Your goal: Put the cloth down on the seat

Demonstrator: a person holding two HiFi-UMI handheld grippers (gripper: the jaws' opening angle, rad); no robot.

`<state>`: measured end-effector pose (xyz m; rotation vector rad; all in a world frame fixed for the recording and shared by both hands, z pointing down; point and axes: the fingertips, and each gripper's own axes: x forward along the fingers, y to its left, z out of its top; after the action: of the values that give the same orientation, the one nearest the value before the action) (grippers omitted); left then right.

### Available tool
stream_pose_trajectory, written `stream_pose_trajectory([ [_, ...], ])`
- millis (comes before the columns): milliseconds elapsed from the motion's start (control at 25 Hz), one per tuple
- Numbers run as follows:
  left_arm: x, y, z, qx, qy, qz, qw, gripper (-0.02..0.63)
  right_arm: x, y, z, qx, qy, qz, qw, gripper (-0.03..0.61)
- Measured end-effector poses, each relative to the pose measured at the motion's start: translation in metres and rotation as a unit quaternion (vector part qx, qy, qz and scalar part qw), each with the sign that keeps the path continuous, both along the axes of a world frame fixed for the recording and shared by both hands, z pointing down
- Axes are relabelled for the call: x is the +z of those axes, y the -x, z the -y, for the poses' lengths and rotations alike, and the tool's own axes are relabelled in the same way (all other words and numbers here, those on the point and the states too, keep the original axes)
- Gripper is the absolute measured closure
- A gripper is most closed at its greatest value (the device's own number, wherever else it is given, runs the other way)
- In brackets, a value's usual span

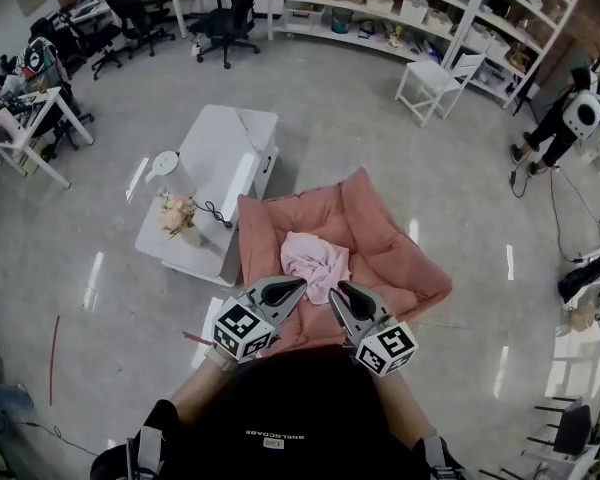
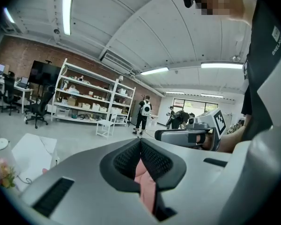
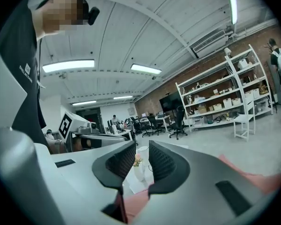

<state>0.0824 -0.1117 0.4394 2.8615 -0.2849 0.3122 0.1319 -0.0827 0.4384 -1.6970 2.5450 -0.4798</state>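
Cloth (image 1: 315,260) bunched on seat (image 1: 395,253), tail pointing into left tool (image 1: 301,285), clamped there, right tool (image 1: 340,289) ajar

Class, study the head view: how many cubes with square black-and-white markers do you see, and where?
2. One black-and-white marker cube rides on the left gripper, the other on the right gripper, both at the near edge of the salmon-pink cushioned seat. None seems hidden.

On the grey floor (image 1: 360,138) stands a salmon cushioned seat (image 1: 392,253) with a pale pink cloth (image 1: 315,258) bunched on it.
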Motion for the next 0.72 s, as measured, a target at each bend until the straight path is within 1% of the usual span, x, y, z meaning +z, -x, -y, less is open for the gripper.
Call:
stream_pose_trajectory([
  [160,0.002,-0.001,-0.002,0.006,-0.001,0.009,0.9999,0.600,0.000,0.000,-0.003,0.012,-0.002,-0.015,1.000,0.488],
  [440,0.008,-0.007,-0.010,0.009,0.001,0.015,0.9998,0.600,0.004,-0.010,-0.011,0.029,0.001,0.001,1.000,0.488],
  [720,0.015,-0.003,-0.014,-0.001,0.009,0.017,0.9998,0.600,0.007,-0.012,-0.014,0.032,0.003,0.005,0.999,0.488],
])
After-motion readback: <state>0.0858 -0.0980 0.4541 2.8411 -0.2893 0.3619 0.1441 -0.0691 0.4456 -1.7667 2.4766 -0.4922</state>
